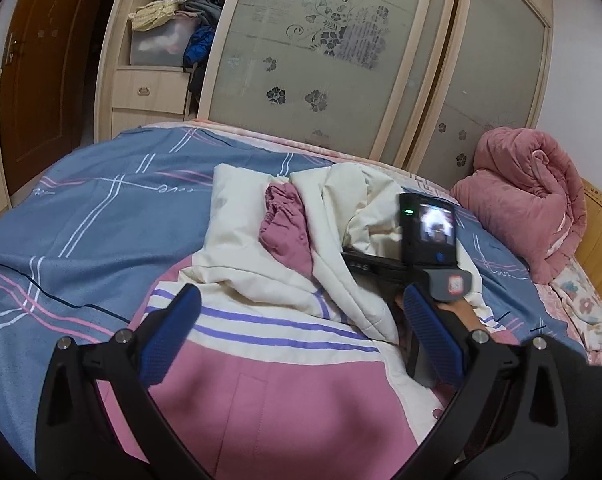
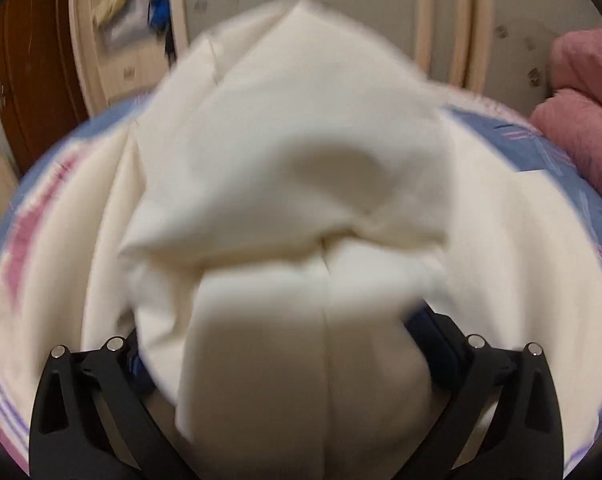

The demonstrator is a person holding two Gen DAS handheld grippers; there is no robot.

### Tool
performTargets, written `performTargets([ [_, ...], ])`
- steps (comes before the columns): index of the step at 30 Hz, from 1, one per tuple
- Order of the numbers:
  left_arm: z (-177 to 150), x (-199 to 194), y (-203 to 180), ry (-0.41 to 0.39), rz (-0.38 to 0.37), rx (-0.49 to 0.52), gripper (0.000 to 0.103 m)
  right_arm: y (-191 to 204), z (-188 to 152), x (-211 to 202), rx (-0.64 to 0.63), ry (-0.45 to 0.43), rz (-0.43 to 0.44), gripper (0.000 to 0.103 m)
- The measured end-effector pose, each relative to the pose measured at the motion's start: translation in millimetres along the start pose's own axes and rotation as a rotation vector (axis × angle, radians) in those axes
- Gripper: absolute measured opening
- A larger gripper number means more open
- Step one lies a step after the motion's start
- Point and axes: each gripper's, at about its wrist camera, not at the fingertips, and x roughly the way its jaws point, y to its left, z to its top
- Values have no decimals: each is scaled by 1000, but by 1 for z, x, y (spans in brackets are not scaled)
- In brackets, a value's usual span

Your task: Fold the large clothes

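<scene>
The padded pink-and-cream striped jacket (image 1: 269, 360) lies crumpled on the blue plaid bedspread (image 1: 81, 220). My left gripper (image 1: 301, 336) hangs wide and empty above it. My right gripper (image 2: 285, 360) is buried in cream lining; its grip I cannot tell. Soft, bulky, slippery: I'd pinch seams.

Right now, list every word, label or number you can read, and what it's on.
"love": script on the blue bedsheet.
Etched text block on the wardrobe door: too small to read.
Marking on the black bar: blurred.
Red logo on the grey mount: unreadable.
Right wrist view: none.
</scene>
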Motion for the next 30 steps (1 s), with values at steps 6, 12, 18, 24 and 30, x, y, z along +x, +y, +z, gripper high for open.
performTargets([
  [6,-4,-12,-13,-23,4,47,101,-13,-54,-126,-4,-141,32,102],
  [12,-21,-13,-29,6,14,110,101,-40,-156,-240,-13,-175,-44,102],
  [18,-38,-32,-44,-2,38,209,101,-67,-203,-297,11,-238,-109,102],
  [24,-66,-77,-45,-80,32,248,101,-81,-215,-316,12,-256,-83,102],
  [30,-104,-112,-28,-85,65,213,101,-98,-224,-331,58,-270,-57,102],
])
